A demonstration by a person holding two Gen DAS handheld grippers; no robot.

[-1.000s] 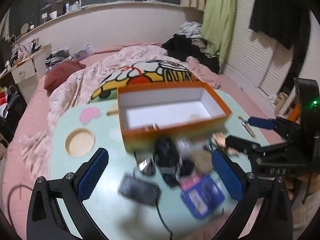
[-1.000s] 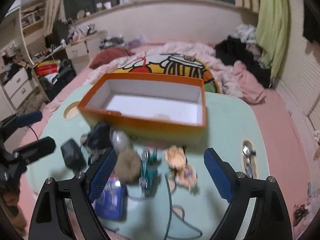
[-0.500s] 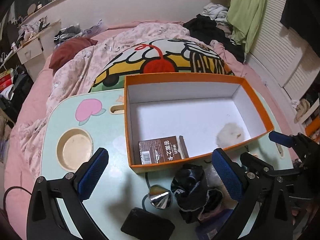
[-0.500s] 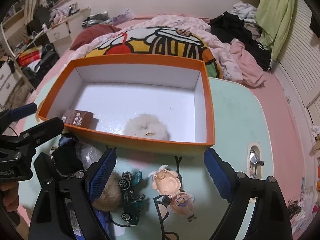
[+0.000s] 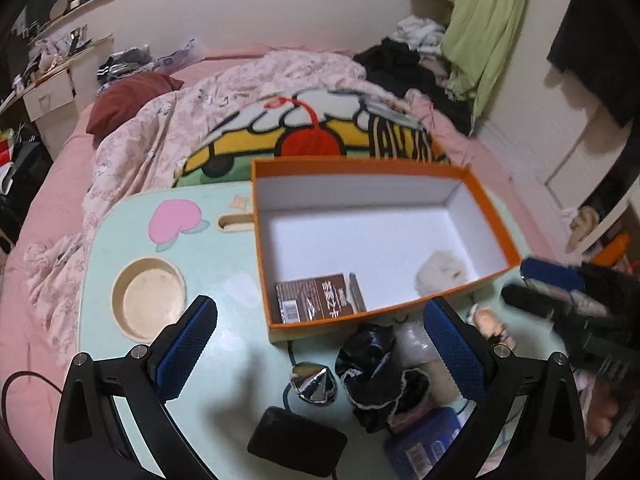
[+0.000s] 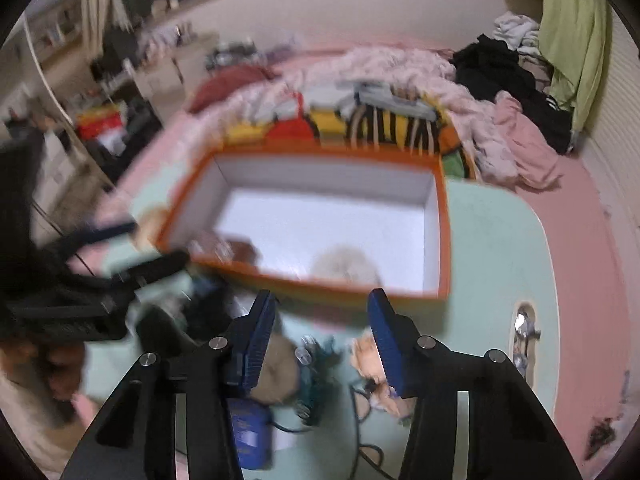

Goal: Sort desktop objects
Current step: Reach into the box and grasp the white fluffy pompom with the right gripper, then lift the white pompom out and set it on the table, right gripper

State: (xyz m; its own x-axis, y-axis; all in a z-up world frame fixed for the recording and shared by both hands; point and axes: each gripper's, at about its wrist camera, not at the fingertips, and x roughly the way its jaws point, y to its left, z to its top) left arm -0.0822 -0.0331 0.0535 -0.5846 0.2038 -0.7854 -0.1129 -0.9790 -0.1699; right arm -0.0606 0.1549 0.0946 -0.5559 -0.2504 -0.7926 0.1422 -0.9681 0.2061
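Orange box (image 5: 492,216) unmoved; right gripper (image 6: 320,332) jaws just narrowed — empty

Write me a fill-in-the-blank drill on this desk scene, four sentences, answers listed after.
1. The brown packet lies inside the ____ box.
2. The fluffy white ball shares the box with the ____ packet.
3. The silver cone stands on the pale green table, ____ the box.
4. The left gripper has its jaws ____.

Answers: orange; brown; outside; open
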